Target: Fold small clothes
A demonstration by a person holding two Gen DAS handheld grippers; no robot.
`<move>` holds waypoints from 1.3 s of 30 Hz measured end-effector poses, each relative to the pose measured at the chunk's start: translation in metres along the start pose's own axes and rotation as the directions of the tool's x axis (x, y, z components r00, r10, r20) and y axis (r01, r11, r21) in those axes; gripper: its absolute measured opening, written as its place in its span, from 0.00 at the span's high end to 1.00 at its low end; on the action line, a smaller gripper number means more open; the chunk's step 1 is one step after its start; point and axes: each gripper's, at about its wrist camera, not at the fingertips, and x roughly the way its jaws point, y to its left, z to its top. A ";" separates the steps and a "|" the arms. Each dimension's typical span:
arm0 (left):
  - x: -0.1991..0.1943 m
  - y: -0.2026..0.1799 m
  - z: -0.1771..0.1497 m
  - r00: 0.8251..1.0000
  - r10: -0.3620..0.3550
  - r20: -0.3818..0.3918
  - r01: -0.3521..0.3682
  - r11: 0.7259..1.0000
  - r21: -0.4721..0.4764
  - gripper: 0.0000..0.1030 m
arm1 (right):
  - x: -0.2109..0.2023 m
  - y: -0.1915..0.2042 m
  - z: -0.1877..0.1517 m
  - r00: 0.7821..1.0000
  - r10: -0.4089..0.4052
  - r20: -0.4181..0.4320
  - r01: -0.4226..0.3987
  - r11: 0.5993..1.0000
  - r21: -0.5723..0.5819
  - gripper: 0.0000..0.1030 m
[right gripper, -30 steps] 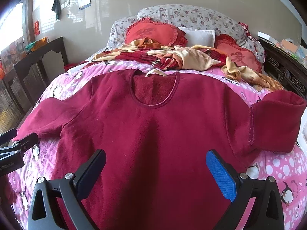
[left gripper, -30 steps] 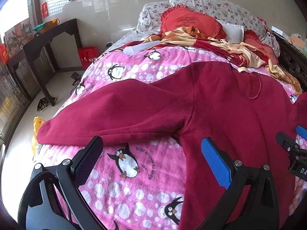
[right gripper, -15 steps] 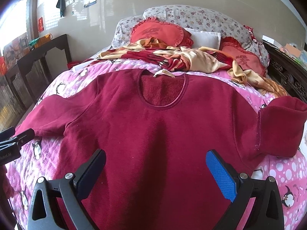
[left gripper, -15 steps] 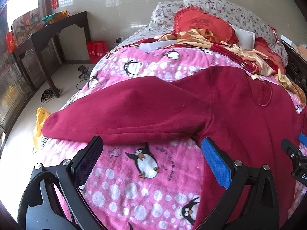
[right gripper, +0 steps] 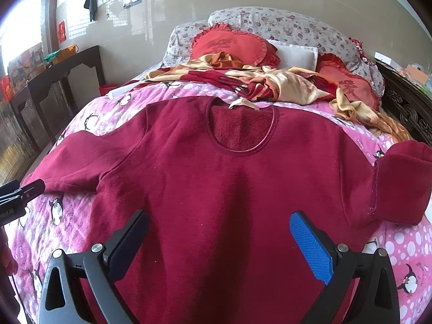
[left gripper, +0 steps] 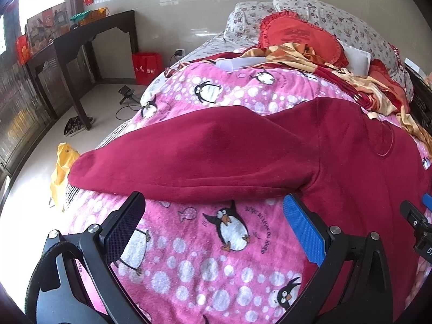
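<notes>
A dark red long-sleeved sweater (right gripper: 229,183) lies flat, front up, on a pink penguin blanket (right gripper: 399,245). Its left sleeve (left gripper: 189,162) stretches out toward the bed's left edge. Its right sleeve (right gripper: 405,183) is folded back at the cuff. My left gripper (left gripper: 213,226) is open and empty, just short of the left sleeve's lower edge, over the pink blanket (left gripper: 205,256). My right gripper (right gripper: 218,240) is open and empty above the sweater's lower body. The left gripper's tip (right gripper: 24,191) shows at the left edge of the right wrist view.
Crumpled gold and red cloth (right gripper: 270,81), red heart cushions (right gripper: 232,46) and floral pillows (right gripper: 283,24) lie at the head of the bed. A dark wooden table (left gripper: 81,43) stands to the left. A yellow bag (left gripper: 62,167) and a red bag (left gripper: 145,67) are on the floor.
My left gripper has moved left and forward along the bed, so the left sleeve now lies right ahead of its fingers. The right gripper has crept slightly forward. Both stay open.
</notes>
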 end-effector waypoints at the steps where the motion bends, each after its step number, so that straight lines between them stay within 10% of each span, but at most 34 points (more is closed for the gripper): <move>1: 0.000 0.001 0.000 1.000 0.002 -0.001 -0.002 1.000 -0.002 0.00 | 0.000 0.000 0.000 1.000 0.001 0.000 -0.001 1.000 0.000 0.00; 11: 0.004 0.015 -0.002 1.000 -0.006 -0.027 0.005 1.000 -0.027 0.00 | 0.004 0.002 -0.001 1.000 0.006 -0.011 -0.006 1.000 0.006 0.00; 18: 0.013 0.092 -0.004 0.996 0.025 -0.088 -0.045 0.972 -0.232 0.00 | 0.010 0.005 -0.004 0.999 0.026 -0.024 -0.026 1.000 0.001 0.00; 33: 0.074 0.241 -0.016 0.985 -0.136 -0.102 0.022 0.700 -0.714 0.26 | 0.024 0.018 -0.004 0.997 0.041 -0.064 -0.043 0.999 -0.027 0.00; 39: 0.086 0.250 -0.007 0.980 -0.196 -0.045 0.103 0.680 -0.726 0.42 | 0.027 0.021 -0.004 0.997 0.040 -0.073 -0.042 0.999 -0.030 0.00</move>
